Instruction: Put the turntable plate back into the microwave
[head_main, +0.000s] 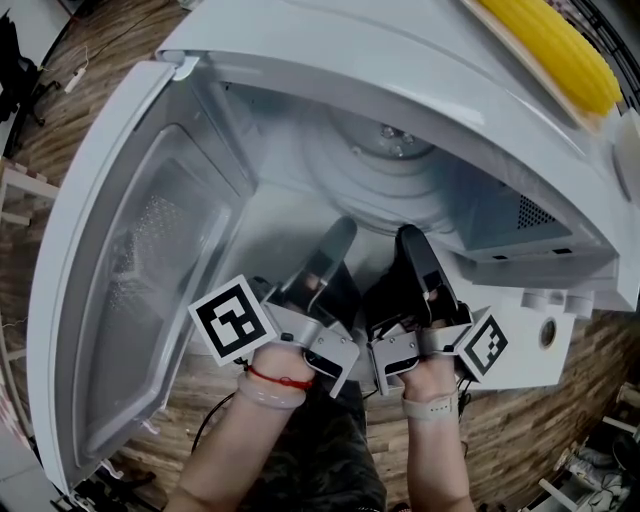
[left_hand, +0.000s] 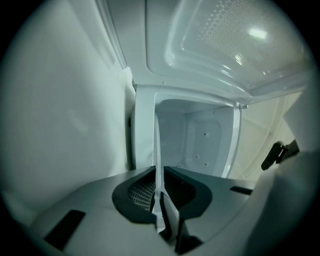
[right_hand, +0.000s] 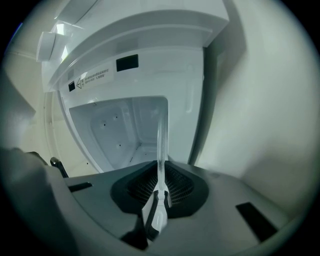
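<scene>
Head view: plate (head_main: 385, 175) sat partway inside the open microwave (head_main: 300, 60), its near rim pinched between the closed jaws of left gripper (head_main: 335, 238) and right gripper (head_main: 412, 242); probably not yet seated or released

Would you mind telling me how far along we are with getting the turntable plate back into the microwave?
Done: the microwave door stands open. In hand: the left gripper and right gripper are each shut on the rim of the turntable plate, holding it at the mouth of the cavity. Left: seat the plate on the cavity floor, release it, and pull both grippers out.
</scene>
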